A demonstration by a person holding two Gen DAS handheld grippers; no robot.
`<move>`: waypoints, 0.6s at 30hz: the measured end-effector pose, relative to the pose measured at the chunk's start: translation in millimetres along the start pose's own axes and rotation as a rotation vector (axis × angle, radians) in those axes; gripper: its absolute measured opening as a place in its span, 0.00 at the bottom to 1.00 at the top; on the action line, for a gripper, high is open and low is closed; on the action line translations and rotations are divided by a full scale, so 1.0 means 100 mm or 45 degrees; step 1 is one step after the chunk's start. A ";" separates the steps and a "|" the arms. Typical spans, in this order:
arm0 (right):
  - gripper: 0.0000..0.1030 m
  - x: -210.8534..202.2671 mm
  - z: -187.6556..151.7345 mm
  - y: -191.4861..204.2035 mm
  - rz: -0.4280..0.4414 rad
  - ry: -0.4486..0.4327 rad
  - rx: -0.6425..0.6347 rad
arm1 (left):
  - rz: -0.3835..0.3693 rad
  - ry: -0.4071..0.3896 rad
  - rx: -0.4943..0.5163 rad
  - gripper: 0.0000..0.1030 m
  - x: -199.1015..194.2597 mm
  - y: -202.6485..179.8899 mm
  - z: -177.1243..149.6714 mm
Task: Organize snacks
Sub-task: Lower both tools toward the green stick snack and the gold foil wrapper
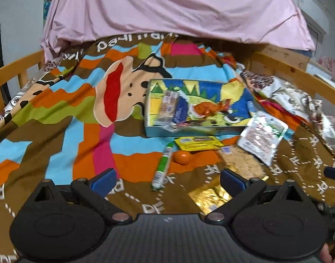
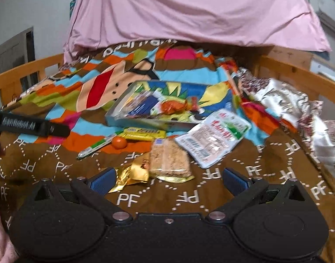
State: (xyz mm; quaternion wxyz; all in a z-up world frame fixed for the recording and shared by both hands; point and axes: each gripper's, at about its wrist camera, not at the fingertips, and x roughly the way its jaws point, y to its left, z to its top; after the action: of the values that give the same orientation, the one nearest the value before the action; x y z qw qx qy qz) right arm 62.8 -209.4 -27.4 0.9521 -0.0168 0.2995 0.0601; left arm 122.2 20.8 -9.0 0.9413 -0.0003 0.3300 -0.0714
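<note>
Several snacks lie loose on the patterned blanket [image 2: 266, 175] near the front edge of the bed: a green stick pack [image 2: 95, 148], a small orange [image 2: 119, 142], a yellow bar [image 2: 143, 133], a crumbly cake in clear wrap [image 2: 169, 160], a gold wrapper [image 2: 132, 175] and a white pouch [image 2: 213, 140], all just in front of the colourful tin [image 2: 220, 106] that already holds a few packets, apparently the collecting place. Both the left gripper [image 1: 166, 178] and right gripper [image 2: 167, 178] hover with jaws wide and empty, the right one nearest the gold wrapper and cake, likely its next pick.
</note>
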 end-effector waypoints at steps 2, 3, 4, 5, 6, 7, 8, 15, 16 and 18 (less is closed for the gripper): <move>0.99 0.11 0.01 0.04 0.015 0.029 0.010 | 0.006 0.036 -0.004 1.00 0.12 0.10 0.08; 0.99 0.15 0.02 0.05 0.020 0.041 0.019 | 0.007 0.055 -0.007 1.00 0.18 0.14 0.11; 0.99 0.21 0.02 0.06 0.027 0.055 0.030 | 0.005 0.078 -0.012 1.00 0.26 0.20 0.14; 0.99 0.26 0.03 0.06 0.033 0.072 0.041 | 0.002 0.096 -0.017 1.00 0.32 0.24 0.16; 0.99 0.31 0.03 0.08 0.038 0.088 0.050 | -0.001 0.113 -0.024 1.00 0.38 0.28 0.18; 0.99 0.35 0.03 0.08 0.043 0.102 0.057 | -0.001 0.128 -0.031 1.00 0.45 0.32 0.20; 0.99 0.40 0.03 0.09 0.046 0.115 0.062 | 0.001 0.141 -0.032 1.00 0.51 0.35 0.21; 0.99 0.67 0.01 0.16 0.055 0.199 0.080 | 0.001 0.196 0.032 1.00 0.89 0.38 0.33; 0.99 0.70 0.00 0.16 0.058 0.211 0.086 | -0.005 0.205 0.040 1.00 0.94 0.38 0.35; 0.99 0.76 -0.01 0.17 0.065 0.239 0.097 | -0.008 0.210 0.051 1.00 1.01 0.36 0.38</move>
State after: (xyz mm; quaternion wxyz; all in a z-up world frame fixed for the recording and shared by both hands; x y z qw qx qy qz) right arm 121.9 -184.6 -71.5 0.9179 0.0214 0.3898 0.0710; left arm 228.6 41.4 -43.8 0.9105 0.0233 0.4050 -0.0807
